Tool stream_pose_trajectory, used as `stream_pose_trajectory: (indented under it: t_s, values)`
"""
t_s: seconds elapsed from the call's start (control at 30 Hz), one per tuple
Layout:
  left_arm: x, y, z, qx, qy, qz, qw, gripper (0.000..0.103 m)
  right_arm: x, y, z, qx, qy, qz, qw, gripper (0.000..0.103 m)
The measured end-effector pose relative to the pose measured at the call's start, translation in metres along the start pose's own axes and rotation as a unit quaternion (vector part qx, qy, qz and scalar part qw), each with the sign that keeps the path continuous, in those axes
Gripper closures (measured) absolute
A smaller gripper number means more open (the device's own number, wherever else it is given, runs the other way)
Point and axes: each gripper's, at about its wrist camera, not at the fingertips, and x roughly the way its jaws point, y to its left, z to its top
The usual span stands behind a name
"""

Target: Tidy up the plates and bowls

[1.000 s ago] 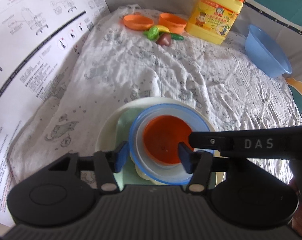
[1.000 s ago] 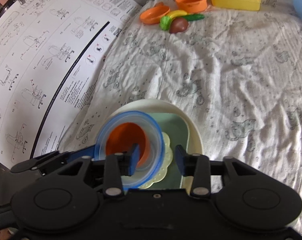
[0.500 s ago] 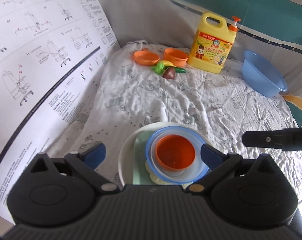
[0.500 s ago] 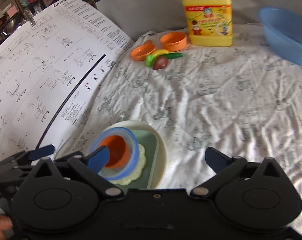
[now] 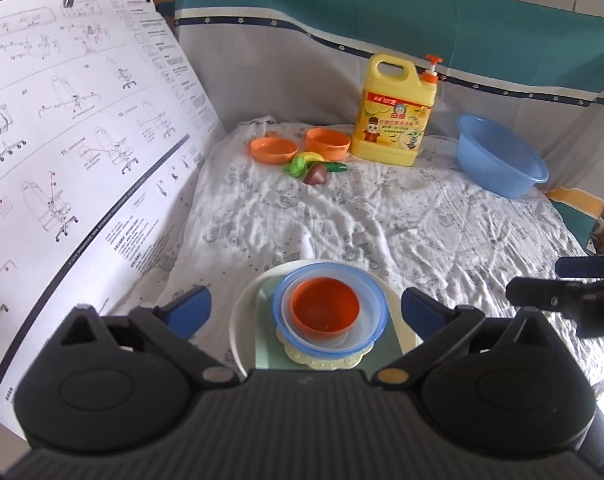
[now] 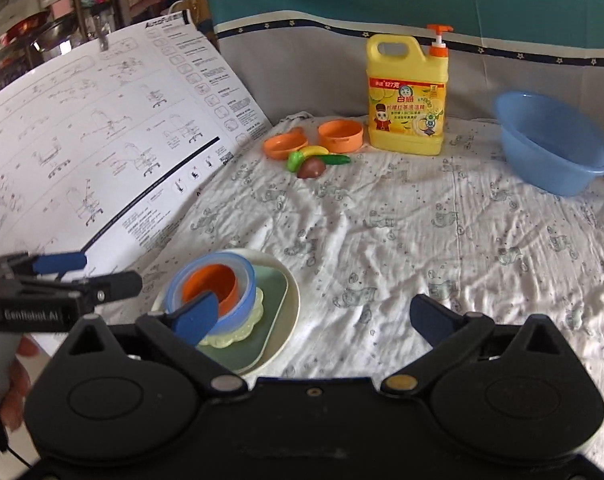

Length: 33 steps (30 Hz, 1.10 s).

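White cloth [image 5: 382, 216] (rumpled) lies bare beyond stack [image 5: 326, 320].

Both wrist views look obliquely down across bed, near; share dish stack [image 5: 326, 320], detergent jug [image 6: 406, 100].

Soft daylight fills both views, brightest on the crumpled sheet [image 5: 382, 216] to the right of the jaws, where folds throw faint shadows. Fisheye bends the poster [image 6: 101, 140] and rails at the edges, corners go dark, and detail looks slightly soft throughout.
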Motion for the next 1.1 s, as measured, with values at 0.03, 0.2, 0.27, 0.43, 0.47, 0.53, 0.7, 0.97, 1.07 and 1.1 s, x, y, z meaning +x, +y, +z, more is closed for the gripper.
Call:
stream_pose_trajectory:
  t_s: [0.03,0.2,0.27,0.43,0.47,0.53,0.7,0.97,1.07,1.1]
  values:
    - [-0.001,-0.001,-0.002,0.002,0.001,-0.002,1.0000,0.000,-0.001,0.000,-0.003,-0.002,0.004,0.002,1.000,0.000]
    - [-0.001,-0.004,-0.015,0.016,0.015,0.002,0.9998,0.000,-0.001,0.001,-0.022,-0.014,0.021,-0.009,1.000,0.000]
    - [-0.001,-0.004,-0.021,0.016,0.020,-0.001,0.9997,0.000,-0.001,0.003,-0.031,-0.018,0.028,-0.016,0.999,0.000]
    - [0.004,-0.004,-0.035,0.020,0.030,0.005,0.9993,0.000,0.002,0.002,-0.046,-0.015,0.050,-0.017,0.999,0.000]
    - [0.006,-0.004,-0.037,0.021,0.032,0.007,0.9993,0.000,0.004,0.002,-0.047,-0.015,0.052,-0.017,0.998,0.000]
    - [0.009,-0.004,-0.040,0.017,0.036,0.009,0.9992,0.000,0.004,0.003,-0.048,-0.015,0.052,-0.020,0.998,0.000]
    - [0.015,-0.002,-0.046,0.011,0.044,0.018,0.9988,0.000,0.006,0.001,-0.049,-0.009,0.054,-0.021,0.998,0.000]
    - [0.020,0.002,-0.047,0.007,0.053,0.028,0.9982,0.000,0.012,0.000,-0.048,-0.007,0.062,-0.029,0.998,0.000]
    - [0.021,0.002,-0.048,0.006,0.056,0.029,0.9980,0.000,0.013,0.001,-0.048,-0.011,0.063,-0.030,0.998,0.000]
    - [0.022,0.002,-0.048,0.006,0.059,0.029,0.9978,0.000,0.014,0.000,-0.048,-0.011,0.064,-0.031,0.997,0.000]
